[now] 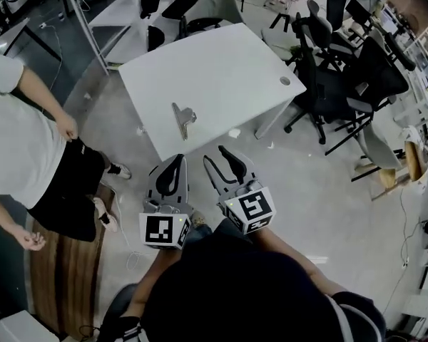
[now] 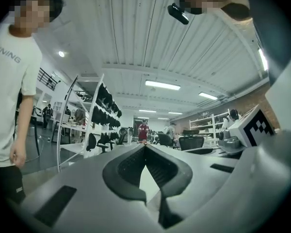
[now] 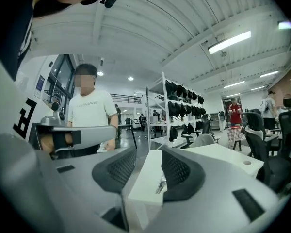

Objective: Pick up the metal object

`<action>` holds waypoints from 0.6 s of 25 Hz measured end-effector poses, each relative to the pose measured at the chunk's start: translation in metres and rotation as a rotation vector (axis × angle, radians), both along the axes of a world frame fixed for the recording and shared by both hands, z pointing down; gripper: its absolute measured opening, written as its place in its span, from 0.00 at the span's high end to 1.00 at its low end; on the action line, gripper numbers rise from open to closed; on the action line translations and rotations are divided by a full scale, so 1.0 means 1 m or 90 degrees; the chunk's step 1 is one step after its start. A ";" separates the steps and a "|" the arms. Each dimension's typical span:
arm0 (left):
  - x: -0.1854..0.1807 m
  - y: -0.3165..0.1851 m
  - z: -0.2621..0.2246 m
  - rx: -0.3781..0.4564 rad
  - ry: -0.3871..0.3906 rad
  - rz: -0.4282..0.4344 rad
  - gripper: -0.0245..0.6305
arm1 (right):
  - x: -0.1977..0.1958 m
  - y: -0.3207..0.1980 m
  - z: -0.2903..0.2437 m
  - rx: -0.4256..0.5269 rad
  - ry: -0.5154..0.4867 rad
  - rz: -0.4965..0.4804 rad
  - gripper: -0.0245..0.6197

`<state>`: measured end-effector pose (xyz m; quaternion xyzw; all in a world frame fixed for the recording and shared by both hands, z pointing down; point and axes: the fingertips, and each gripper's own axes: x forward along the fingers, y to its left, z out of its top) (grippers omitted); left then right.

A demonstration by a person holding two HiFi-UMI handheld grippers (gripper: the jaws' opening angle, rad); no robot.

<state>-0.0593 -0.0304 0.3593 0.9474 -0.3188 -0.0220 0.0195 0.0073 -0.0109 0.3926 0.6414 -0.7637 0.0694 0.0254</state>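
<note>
A small metal object (image 1: 183, 119), shaped like a clip, lies near the front edge of the white table (image 1: 221, 70). Both grippers hang in the air short of the table, below its front edge. My left gripper (image 1: 180, 159) has its jaws closed tip to tip with nothing between them; in the left gripper view the left gripper (image 2: 145, 145) points over the table. My right gripper (image 1: 214, 154) is open and empty. In the right gripper view the metal object (image 3: 160, 186) shows between the jaws of the right gripper (image 3: 148, 152), well ahead of them on the table's edge (image 3: 145, 183).
A person in a white T-shirt (image 1: 14, 141) stands at the left of the table. Black office chairs (image 1: 328, 77) crowd its right side and more stand behind it. A round cable hole (image 1: 284, 80) sits at the table's right corner. Bare concrete floor (image 1: 307, 191) lies around me.
</note>
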 end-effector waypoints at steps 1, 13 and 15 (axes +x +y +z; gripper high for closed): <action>0.003 -0.007 0.002 -0.004 -0.001 0.000 0.93 | 0.003 -0.008 0.005 -0.007 0.000 0.000 0.72; 0.025 -0.104 0.034 -0.045 -0.016 -0.052 0.93 | 0.038 -0.123 0.066 -0.094 -0.003 -0.045 0.72; 0.033 -0.124 0.037 -0.045 -0.017 -0.068 0.93 | 0.046 -0.145 0.080 -0.112 -0.001 -0.063 0.72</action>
